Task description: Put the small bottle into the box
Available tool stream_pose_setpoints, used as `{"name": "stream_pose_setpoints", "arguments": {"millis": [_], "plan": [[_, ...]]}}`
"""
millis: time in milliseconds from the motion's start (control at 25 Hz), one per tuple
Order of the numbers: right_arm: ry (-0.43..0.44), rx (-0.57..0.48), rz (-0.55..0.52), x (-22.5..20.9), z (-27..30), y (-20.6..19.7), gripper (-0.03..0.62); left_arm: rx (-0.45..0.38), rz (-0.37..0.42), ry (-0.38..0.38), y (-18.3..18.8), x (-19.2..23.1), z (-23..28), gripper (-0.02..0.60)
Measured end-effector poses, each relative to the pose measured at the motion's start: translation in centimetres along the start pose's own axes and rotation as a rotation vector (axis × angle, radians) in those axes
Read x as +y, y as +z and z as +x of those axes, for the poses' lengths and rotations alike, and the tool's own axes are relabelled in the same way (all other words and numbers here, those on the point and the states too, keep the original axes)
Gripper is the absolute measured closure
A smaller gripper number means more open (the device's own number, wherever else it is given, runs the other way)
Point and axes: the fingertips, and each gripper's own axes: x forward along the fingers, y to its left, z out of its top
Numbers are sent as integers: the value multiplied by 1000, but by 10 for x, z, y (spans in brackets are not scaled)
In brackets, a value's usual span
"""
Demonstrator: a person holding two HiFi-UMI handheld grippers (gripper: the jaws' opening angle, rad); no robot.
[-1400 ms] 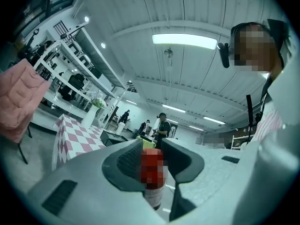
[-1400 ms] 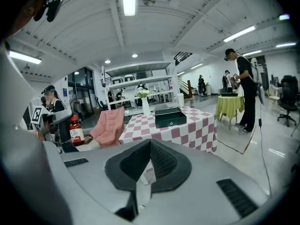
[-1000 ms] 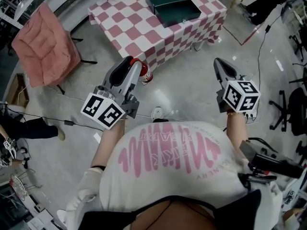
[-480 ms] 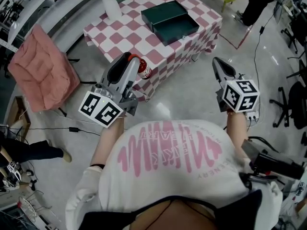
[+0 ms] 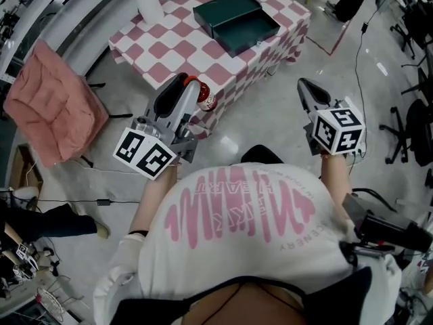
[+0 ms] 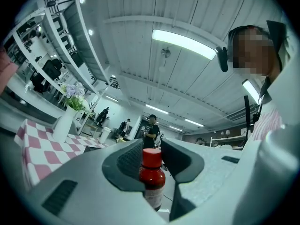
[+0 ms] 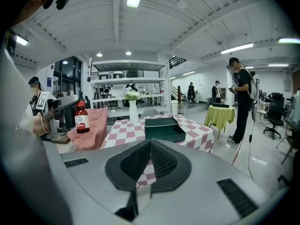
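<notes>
your left hand-held gripper is clamped on the small bottle, likely light, rigid and slick, so squeeze its body squarely; your right hand-held gripper is closed, empty.

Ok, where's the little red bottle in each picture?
Head view: small bottle left of middle, in the left claw.
Left gripper view: bottom middle, squeezed between the claw's jaws.
Right gripper view: far left, beside the pink cloth.
Shared landmark: white vase on the checked table.
</notes>
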Motion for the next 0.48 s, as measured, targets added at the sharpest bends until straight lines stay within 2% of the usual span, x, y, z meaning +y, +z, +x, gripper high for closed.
{"name": "stream_pose_setpoints", "arguments": {"millis": [480], "plan": [[37,59,6,7,21,-22,588,39,-16,6,-19,8,8,454]]}}
